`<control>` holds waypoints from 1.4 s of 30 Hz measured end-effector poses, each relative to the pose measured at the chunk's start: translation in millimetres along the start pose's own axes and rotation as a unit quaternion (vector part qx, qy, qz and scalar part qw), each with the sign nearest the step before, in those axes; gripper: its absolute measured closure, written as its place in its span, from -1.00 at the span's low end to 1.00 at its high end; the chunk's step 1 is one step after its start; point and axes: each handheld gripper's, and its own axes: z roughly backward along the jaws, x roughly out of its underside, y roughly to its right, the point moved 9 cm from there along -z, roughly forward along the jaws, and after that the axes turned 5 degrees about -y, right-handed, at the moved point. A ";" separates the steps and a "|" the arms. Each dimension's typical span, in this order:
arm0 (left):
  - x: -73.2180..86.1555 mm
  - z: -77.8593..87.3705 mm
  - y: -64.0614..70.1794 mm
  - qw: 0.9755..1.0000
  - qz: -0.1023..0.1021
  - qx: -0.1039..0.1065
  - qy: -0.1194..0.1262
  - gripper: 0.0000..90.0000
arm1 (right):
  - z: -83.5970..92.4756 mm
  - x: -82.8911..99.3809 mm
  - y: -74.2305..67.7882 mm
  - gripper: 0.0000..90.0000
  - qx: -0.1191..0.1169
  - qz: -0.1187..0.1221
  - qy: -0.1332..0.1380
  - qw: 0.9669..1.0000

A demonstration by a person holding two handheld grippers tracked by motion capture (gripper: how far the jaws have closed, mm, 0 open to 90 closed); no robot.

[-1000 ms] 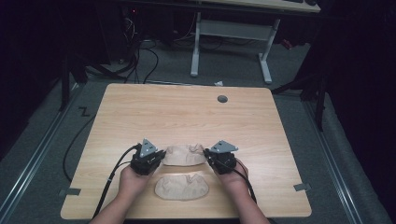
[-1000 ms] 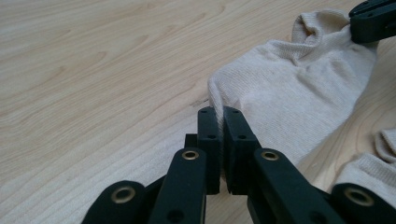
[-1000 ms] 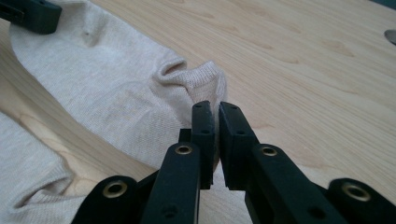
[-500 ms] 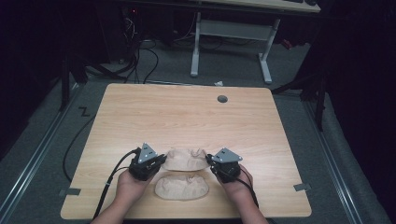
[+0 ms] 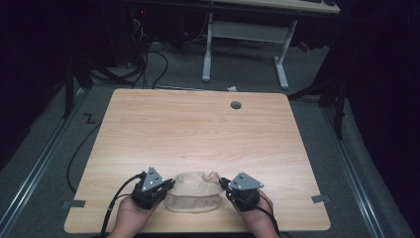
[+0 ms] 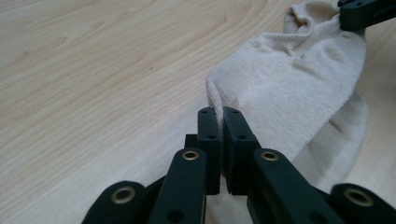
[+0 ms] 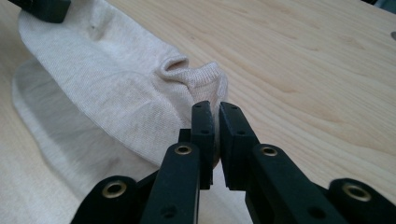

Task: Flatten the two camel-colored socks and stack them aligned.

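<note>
Socks (image 5: pixel 193 197), two of them in a pale beige knit, lie near the front edge of the wooden table (image 5: pixel 198 129), about midway between its front corners. One sock rests on top of the other; in the left gripper view (image 6: pixel 289 88) and the right gripper view (image 7: pixel 107 93) the lower sock's edge shows beneath the upper one as a paler curved band against the wood.

The left gripper (image 5: pixel 167 184) sits at the left end of the upper sock, held in the person's left hand (image 5: pixel 130 218), which comes in over the front edge. In its own view (image 6: pixel 219 114) the two black jaws are pressed together on a fold of the sock's edge, with the knit running up between their tips.

The right gripper (image 5: pixel 224 183) sits at the right end, held in the right hand (image 5: pixel 257 218). In its own view (image 7: pixel 212 108) the jaws are clamped on the ribbed cuff end of the upper sock, which puckers just beyond the tips.

Each gripper carries a grey three-cornered plate on top, and a black cable trails from each toward the front edge. A small round grey grommet (image 5: pixel 236 105) is set in the table near its far edge, towards the far right corner, well apart from the socks.
</note>
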 end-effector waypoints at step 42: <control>29.8 -3.9 0.4 0.999 0.011 -0.005 -0.034 0.26 | -11.6 24.1 -20.4 0.50 -0.045 0.000 -0.048 0.998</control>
